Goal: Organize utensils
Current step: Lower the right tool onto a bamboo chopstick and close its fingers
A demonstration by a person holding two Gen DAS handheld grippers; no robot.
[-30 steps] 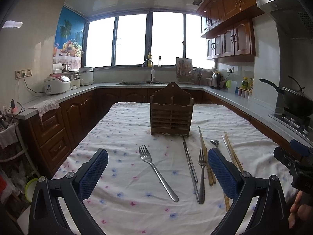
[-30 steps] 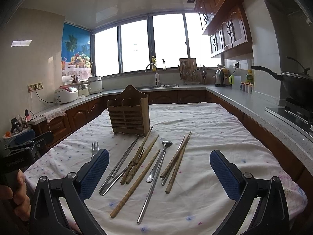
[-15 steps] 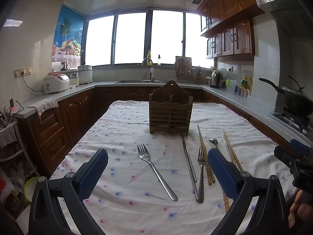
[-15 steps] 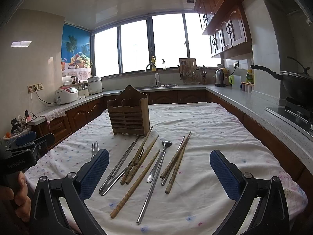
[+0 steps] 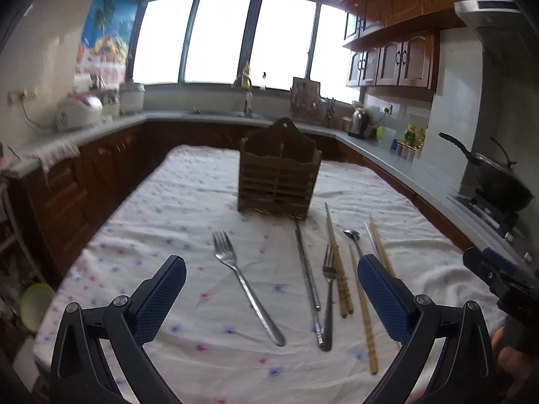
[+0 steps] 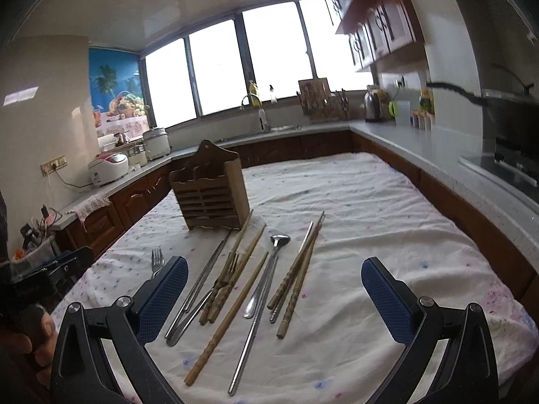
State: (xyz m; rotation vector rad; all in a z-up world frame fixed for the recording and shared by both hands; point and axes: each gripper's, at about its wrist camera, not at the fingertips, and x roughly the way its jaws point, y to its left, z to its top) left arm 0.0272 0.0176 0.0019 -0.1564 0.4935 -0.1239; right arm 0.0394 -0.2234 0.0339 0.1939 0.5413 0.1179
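Observation:
A brown wooden utensil holder stands upright in the middle of the table; it also shows in the right wrist view. A lone steel fork lies before my open, empty left gripper. To its right lie metal chopsticks, a second fork, wooden chopsticks and a spoon. In the right wrist view my open, empty right gripper hovers over the same pile: wooden chopsticks, spoon and metal chopsticks.
The table wears a white flowered cloth. Counters ring the room, with a rice cooker on the left, a sink under the windows and a wok on a stove at right. The other gripper shows at each view's edge.
Both grippers have tilted and moved forward and down toward the table; the utensils look nearer. Nothing was picked up.

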